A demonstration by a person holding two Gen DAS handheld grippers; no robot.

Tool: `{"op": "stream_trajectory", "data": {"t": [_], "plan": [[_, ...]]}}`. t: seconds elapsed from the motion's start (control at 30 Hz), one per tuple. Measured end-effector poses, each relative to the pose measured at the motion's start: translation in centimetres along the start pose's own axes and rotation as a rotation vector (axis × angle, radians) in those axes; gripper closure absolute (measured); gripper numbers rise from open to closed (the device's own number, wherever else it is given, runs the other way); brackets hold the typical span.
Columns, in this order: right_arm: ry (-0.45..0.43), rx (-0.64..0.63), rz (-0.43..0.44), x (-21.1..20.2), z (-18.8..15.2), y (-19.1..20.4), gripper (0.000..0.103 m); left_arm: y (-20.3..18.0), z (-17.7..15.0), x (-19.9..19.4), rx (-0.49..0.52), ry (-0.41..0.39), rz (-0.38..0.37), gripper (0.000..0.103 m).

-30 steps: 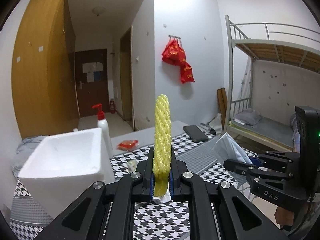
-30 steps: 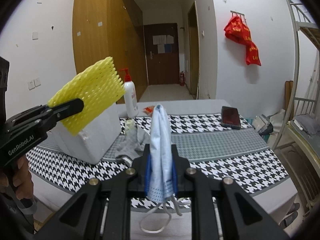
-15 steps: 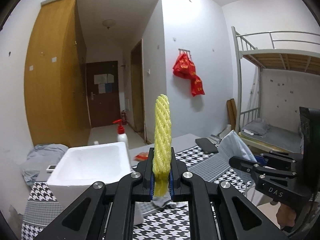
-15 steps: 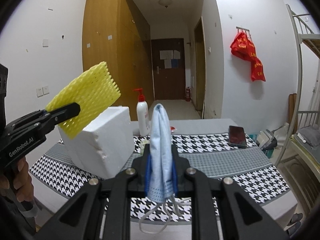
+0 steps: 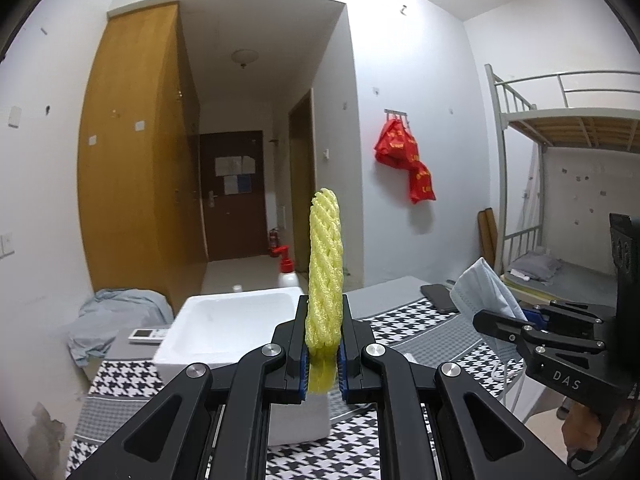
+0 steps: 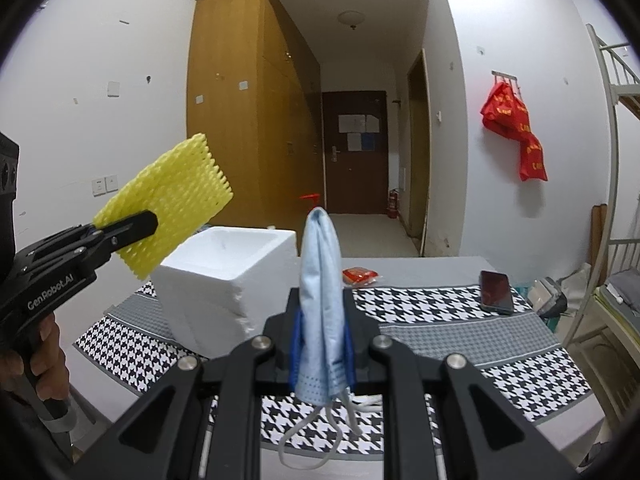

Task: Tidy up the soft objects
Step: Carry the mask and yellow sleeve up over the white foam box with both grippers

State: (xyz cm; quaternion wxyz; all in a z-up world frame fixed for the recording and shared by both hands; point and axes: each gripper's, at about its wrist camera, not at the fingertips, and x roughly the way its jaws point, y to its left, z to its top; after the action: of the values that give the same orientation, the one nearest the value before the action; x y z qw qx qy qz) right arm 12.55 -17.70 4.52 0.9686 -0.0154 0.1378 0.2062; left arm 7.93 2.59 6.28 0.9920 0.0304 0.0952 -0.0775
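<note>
The foam box [image 6: 224, 276] on the desk [image 6: 460, 332] serves as landmark. Its near lower part is hidden behind the left tongs [image 5: 323, 360] in the left view, and its right lower corner behind the right tongs [image 6: 322, 354] in the right view; what lies inside cannot be made out. A red-capped bottle [image 5: 286, 270] behind the box shows only its top. The left tongs are clamped on a yellow foam net [image 5: 324, 280], which stands upright above the box's near rim in the left view and juts up-left of the box in the right view [image 6: 168, 204]. The right tongs are clamped on a blue mask [image 6: 322, 304], held upright to the right of the box, its ear loops dangling below. Both tongs point roughly level, slightly down, toward the box. The left hand [image 6: 36, 360] is cut off at the frame edge, only fingers showing; the right hand [image 5: 584, 432] is barely visible under its handle. A phone [image 6: 496, 290] and a red packet [image 6: 360, 275] lie right of the box.
</note>
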Motion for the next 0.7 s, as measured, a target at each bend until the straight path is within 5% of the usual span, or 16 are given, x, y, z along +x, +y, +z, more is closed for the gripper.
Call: {"op": "stream_trajectory", "data": {"t": [0.7], "plan": [[0.012, -0.075, 0.086, 1.6, 0.5, 3.8, 0.082, 3.8, -0.9, -1.0, -0.075, 0.015, 0.110, 0.092]]}}
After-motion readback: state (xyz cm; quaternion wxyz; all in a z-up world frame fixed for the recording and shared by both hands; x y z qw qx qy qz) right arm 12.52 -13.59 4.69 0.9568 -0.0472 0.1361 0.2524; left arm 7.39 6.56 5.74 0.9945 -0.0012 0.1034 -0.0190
